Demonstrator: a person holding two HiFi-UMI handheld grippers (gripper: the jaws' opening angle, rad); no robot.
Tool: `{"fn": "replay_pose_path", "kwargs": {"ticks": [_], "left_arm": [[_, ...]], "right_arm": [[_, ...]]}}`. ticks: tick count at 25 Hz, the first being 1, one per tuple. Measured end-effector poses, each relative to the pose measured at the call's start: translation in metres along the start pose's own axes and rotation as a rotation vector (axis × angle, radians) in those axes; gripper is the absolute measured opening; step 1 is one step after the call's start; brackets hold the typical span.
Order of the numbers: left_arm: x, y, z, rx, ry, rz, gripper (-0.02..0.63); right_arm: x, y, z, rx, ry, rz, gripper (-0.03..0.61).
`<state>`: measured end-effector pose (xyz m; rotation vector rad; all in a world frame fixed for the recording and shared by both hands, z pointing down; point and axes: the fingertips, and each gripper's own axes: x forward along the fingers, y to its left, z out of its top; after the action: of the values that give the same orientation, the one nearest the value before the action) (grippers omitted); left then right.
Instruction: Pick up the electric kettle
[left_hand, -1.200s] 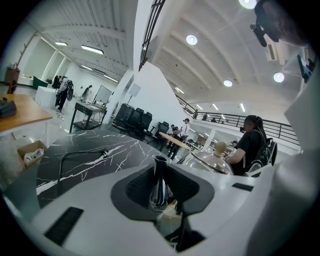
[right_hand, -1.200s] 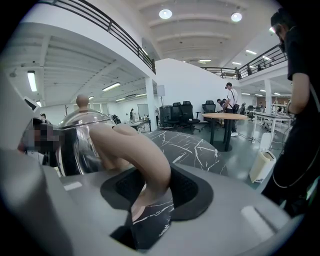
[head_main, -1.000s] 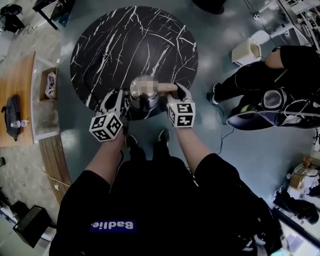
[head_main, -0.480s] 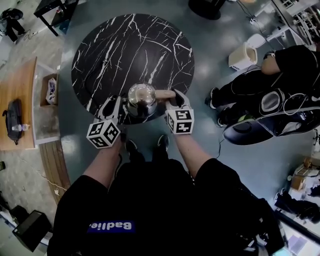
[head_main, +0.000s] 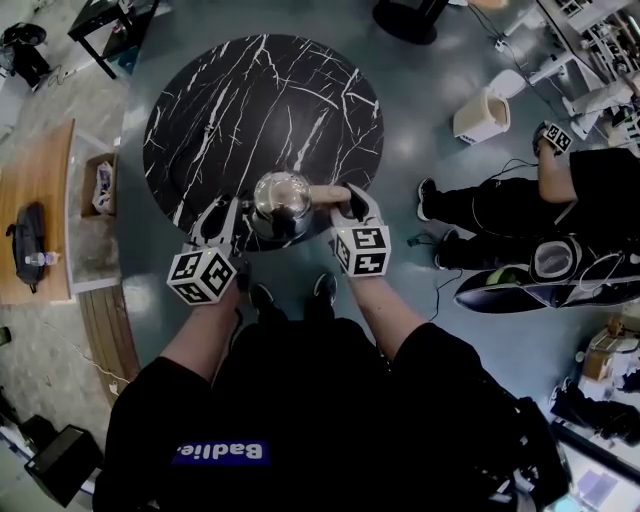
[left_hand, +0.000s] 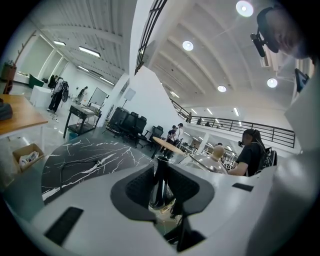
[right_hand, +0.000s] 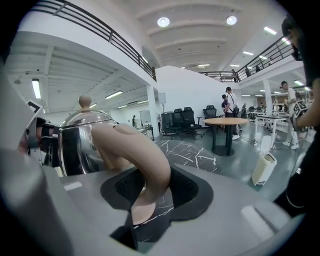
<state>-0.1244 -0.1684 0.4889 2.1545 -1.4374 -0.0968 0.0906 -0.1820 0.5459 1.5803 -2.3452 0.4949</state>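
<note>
The electric kettle (head_main: 281, 196) is a shiny steel dome with a beige handle (head_main: 328, 192) sticking out to its right. It is held over the near edge of the round black marble table (head_main: 260, 100). My left gripper (head_main: 222, 210) is shut on the kettle's dark spout (left_hand: 160, 181), which stands upright between the jaws. My right gripper (head_main: 354, 198) is shut on the beige handle (right_hand: 148, 159), which curves down between its pads. In the right gripper view the steel body (right_hand: 80, 142) and its knobbed lid sit at the left.
A person in black sits on the floor at the right (head_main: 560, 200), beside a white bin (head_main: 482, 113). A wooden bench with a bag (head_main: 28, 225) and a cardboard box (head_main: 100, 170) stand at the left. A small black table (head_main: 100, 18) is at the far left.
Both grippers have risen together with the kettle held between them. The person at the right has shifted and raised an arm.
</note>
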Motion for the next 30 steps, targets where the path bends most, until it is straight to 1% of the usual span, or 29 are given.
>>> {"fn": "replay_pose_path", "kwargs": {"ticks": [4,10,15,20,30], "left_arm": [[-0.005,-0.007,0.004,-0.009,-0.006,-0.012,0.085],[-0.015,-0.012,0.007,-0.023,-0.008,-0.015,0.086],[-0.024,-0.020,0.014,-0.018,-0.020,-0.025,0.086],[-0.035,-0.028,0.022,-0.037,-0.041,-0.038,0.086],[-0.051,-0.039,0.035,-0.038,-0.078,-0.062,0.086]], "right_arm": [[-0.008,0.000,0.009,-0.007,-0.010,0.001,0.140],[-0.018,0.005,0.012,-0.012,-0.001,0.013,0.140],[-0.028,0.010,0.016,-0.008,0.004,0.024,0.140],[-0.039,0.014,0.025,-0.007,0.006,0.027,0.140],[-0.055,0.022,0.040,-0.025,0.005,0.038,0.140]]}}
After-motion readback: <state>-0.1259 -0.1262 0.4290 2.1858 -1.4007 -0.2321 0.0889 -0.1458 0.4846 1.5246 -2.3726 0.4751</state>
